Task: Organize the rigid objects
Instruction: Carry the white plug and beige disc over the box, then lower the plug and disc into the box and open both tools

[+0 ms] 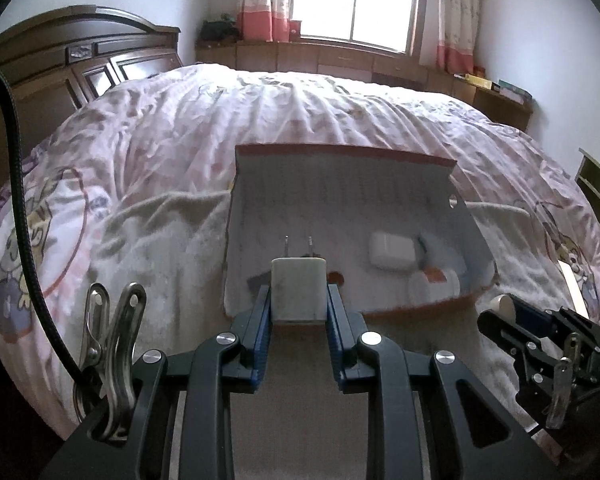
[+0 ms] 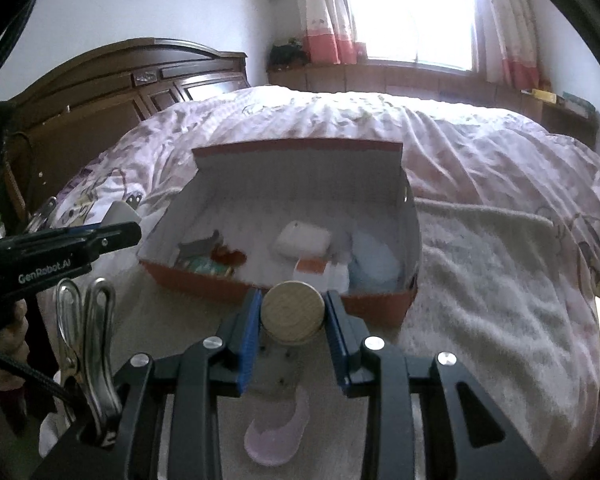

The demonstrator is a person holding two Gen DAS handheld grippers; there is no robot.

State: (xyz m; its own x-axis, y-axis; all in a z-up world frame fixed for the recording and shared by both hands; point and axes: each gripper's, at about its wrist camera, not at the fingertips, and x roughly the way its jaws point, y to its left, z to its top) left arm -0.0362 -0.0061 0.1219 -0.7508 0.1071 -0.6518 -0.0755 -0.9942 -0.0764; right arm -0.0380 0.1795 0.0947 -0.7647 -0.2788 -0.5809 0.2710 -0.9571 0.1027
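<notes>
My left gripper (image 1: 299,294) is shut on a white plug charger (image 1: 298,280) whose two prongs point forward. It hovers just before an open box (image 1: 340,184), orange outside and white inside, that sits on the bed. A white case (image 1: 392,250) and several small items lie inside the box. My right gripper (image 2: 294,298) is shut on a round wooden-topped object (image 2: 293,314), held above the box's (image 2: 204,284) near wall. Each gripper shows in the other's view: the right one (image 1: 504,312) low right, the left one (image 2: 128,228) with the charger (image 2: 122,212) at the left.
The box rests on a white towel (image 2: 480,300) spread over a pink patterned quilt (image 1: 260,120). A pink crescent-shaped piece (image 2: 278,436) lies on the towel under my right gripper. A dark wooden headboard (image 1: 80,64) stands on the left, and low cabinets (image 1: 340,60) run beneath the window.
</notes>
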